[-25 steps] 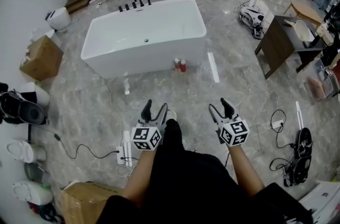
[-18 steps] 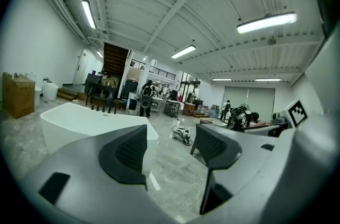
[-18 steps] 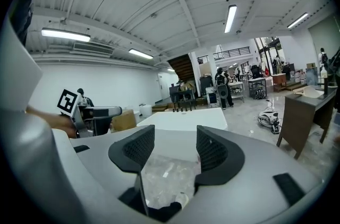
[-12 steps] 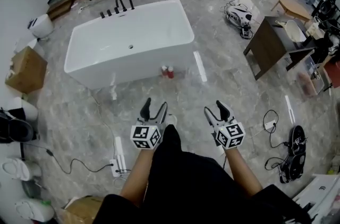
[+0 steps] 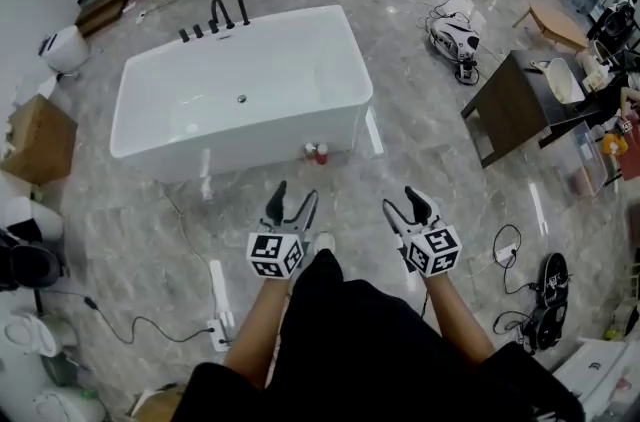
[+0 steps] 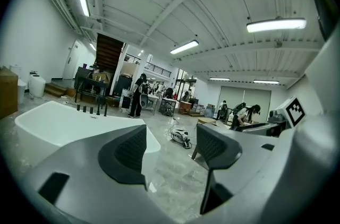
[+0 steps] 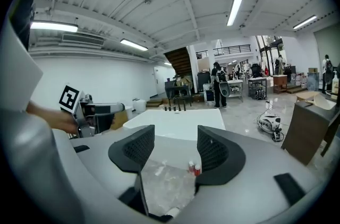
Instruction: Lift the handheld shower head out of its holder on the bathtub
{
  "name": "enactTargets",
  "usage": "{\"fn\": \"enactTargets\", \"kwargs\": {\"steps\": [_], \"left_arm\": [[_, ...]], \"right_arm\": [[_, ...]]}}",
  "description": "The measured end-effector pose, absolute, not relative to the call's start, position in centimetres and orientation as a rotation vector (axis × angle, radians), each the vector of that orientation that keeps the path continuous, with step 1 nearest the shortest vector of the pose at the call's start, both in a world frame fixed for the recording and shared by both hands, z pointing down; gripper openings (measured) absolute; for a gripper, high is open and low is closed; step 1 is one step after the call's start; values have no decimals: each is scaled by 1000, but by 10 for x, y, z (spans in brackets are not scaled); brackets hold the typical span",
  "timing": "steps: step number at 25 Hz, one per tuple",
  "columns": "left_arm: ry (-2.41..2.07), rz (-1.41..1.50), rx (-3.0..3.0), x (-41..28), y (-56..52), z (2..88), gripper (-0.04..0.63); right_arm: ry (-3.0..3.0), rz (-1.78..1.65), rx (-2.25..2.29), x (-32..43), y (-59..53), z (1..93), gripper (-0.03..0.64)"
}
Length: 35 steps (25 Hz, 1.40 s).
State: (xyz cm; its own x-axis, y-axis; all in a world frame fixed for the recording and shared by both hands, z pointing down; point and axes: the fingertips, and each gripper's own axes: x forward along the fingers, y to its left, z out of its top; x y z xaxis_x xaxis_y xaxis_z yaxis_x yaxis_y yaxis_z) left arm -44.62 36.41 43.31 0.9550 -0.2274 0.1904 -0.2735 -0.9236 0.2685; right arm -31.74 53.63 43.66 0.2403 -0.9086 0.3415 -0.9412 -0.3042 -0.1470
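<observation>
Left gripper (image 5: 293, 198): lower centre of the head view, fingers (image 6: 125, 153) apart, only floor between them.
Right gripper (image 5: 405, 202): just right of it, fingers (image 7: 135, 149) likewise spread, holding nothing.
Red-capped bottles (image 5: 316, 152): two on the marble floor, against the bathtub's near wall.
Bathtub (image 5: 150, 146): white, freestanding, upper left of centre; inside, a bare white basin with a drain (image 5: 241, 98).
Handheld shower head (image 5: 243, 11): seemingly the upright black piece on the far rim, right end of the black fittings (image 5: 200, 30), well apart from both grippers.
</observation>
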Motion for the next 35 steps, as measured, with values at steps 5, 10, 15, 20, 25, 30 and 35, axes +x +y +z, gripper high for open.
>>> {"fn": "enactTargets", "kwargs": {"steps": [5,10,15,20,25,30,35], "left_arm": [[-335,238,2838,-406,310,426,275],[-318,252,2833,-373,261,435,275],[-297,271,2791,-353,228,446,275],[-271,252,2786,-341,194,453,275],[-260,249,2793,-325,182,457,276],[-298,240,2794,-313,173,459,275],[-354,250,2798,-298,164,463,275]], "right_arm": [[-1792,588,2411,-281,481,430,221],[-1745,597,2413,-244,435,437,221],[-1752,665,2434,-221,386,439,221],[-1727,681,2446,-210,354,448,221],[-1707,715,2447,-201,351,460,221],[-1727,711,2441,-182,341,466,221],[-1804,700,2407,-156,316,471,221]]}}
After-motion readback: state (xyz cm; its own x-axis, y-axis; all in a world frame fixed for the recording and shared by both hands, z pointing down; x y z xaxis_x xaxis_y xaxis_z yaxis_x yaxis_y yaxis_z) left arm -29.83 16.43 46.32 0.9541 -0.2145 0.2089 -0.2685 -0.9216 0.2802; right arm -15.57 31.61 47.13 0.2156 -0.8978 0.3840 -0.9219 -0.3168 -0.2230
